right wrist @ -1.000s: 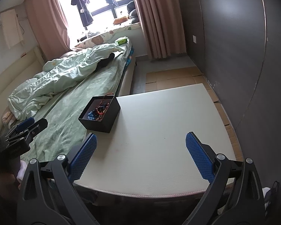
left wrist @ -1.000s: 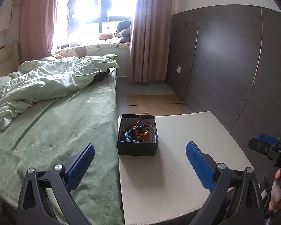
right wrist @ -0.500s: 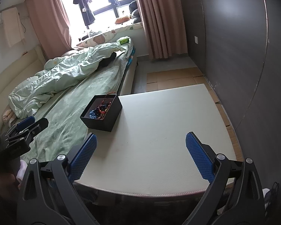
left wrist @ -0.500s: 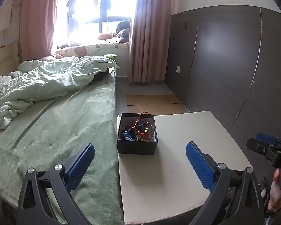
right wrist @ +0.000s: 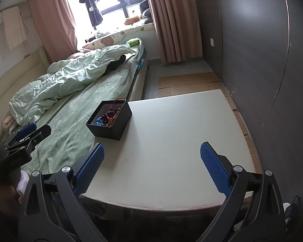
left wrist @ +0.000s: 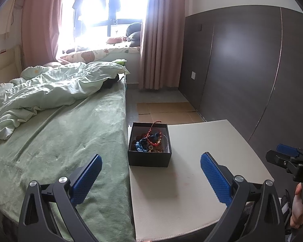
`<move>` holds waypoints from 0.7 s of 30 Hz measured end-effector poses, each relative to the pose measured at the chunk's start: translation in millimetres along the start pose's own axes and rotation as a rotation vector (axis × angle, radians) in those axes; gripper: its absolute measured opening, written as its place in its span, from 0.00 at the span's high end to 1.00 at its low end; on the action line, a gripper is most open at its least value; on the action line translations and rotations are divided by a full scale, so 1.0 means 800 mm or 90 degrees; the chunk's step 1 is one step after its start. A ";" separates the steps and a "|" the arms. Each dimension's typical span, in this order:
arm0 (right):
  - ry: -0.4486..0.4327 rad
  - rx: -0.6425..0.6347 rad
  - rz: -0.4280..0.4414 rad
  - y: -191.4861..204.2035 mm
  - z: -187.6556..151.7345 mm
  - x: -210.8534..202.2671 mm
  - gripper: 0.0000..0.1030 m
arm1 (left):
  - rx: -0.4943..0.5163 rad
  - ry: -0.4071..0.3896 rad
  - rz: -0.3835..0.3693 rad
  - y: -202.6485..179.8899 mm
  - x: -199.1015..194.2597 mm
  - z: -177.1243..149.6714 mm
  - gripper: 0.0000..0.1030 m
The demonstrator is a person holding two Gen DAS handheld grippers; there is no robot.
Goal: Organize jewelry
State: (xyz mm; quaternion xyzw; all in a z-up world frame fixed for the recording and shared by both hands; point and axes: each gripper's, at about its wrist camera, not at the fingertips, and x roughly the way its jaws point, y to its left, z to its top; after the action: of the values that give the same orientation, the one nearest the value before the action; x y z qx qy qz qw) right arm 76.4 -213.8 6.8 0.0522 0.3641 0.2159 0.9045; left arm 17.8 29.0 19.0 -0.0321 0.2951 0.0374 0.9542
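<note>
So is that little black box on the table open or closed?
Open. The black box has no lid on it, and you can look straight down at a tangle of red and blue jewelry inside.

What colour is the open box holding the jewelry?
Black; the box shows best in the left wrist view, at the table's left edge.

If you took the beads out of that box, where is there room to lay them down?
Nearly the whole white table is bare: from the black box across to the dark wall, and forward to the near edge. The only crowded spot is the box's corner beside the bed, where the jewelry lies tangled.
</note>
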 end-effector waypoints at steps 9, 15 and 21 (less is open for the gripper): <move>0.000 -0.001 -0.001 0.001 -0.001 -0.001 0.07 | -0.008 0.005 0.003 0.002 0.002 0.000 0.08; 0.000 -0.001 0.000 0.001 -0.001 -0.001 0.07 | -0.008 0.007 0.004 0.000 0.001 -0.001 0.08; 0.001 -0.002 -0.001 0.001 -0.002 -0.001 0.07 | -0.008 0.013 -0.003 0.000 0.003 -0.001 0.08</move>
State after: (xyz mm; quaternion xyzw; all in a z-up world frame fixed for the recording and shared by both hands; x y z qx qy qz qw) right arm 74.5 -213.6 6.2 0.0505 0.3647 0.2158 0.9044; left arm 19.0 28.8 17.0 -0.0392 0.3045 0.0368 0.9510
